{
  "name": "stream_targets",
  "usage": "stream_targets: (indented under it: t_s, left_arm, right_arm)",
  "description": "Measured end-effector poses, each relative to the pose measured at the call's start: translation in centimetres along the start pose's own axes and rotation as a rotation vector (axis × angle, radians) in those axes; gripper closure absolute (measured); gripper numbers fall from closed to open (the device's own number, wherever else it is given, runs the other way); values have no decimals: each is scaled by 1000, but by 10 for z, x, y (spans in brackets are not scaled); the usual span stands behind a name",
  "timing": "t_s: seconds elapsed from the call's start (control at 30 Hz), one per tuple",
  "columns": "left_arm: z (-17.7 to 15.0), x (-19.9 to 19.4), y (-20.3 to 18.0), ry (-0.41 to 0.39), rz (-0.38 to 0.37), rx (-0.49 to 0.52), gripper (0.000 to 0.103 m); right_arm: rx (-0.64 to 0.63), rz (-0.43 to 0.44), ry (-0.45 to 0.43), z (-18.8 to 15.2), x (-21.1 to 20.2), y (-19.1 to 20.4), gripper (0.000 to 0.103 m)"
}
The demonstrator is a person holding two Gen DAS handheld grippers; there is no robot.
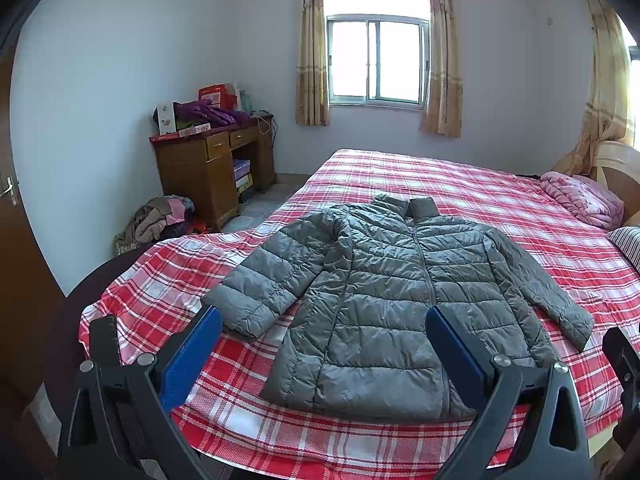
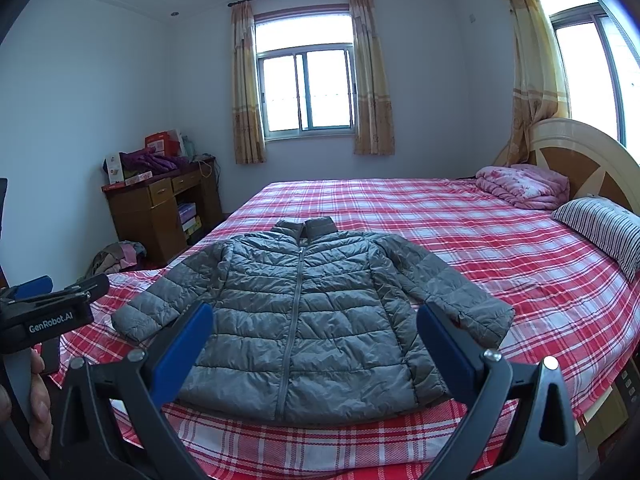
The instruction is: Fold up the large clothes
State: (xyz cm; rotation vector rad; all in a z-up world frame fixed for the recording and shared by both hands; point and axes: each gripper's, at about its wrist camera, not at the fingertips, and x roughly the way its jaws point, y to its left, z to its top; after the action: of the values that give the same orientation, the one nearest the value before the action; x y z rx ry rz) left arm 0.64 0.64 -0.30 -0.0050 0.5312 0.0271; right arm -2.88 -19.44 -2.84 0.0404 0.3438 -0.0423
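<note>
You are holding both tongs spread apart and empty above the near edge of the bed, left tongs and right tongs each framing the jacket. It is lying flat, zipped, collar far, sleeves splayed out (a tidy start). Judging from this, you are lining up the first fold: pinch a cuff deeply and carry the sleeve across the chest.

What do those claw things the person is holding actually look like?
Each gripper, left and right, is a black plastic fork with silver bolts, ending in two flat blue fingers. The left one's body carries white "GenRobot.AI" lettering. No cables or sleeves are visible.
</note>
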Motion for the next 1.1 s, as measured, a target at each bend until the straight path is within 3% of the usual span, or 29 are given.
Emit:
stream_targets:
  t_s: [1.1]
  left_arm:
    - [-3,3,1,7,4,8,1]
  right_arm:
    - [5,1,10,-2,3,-1,0]
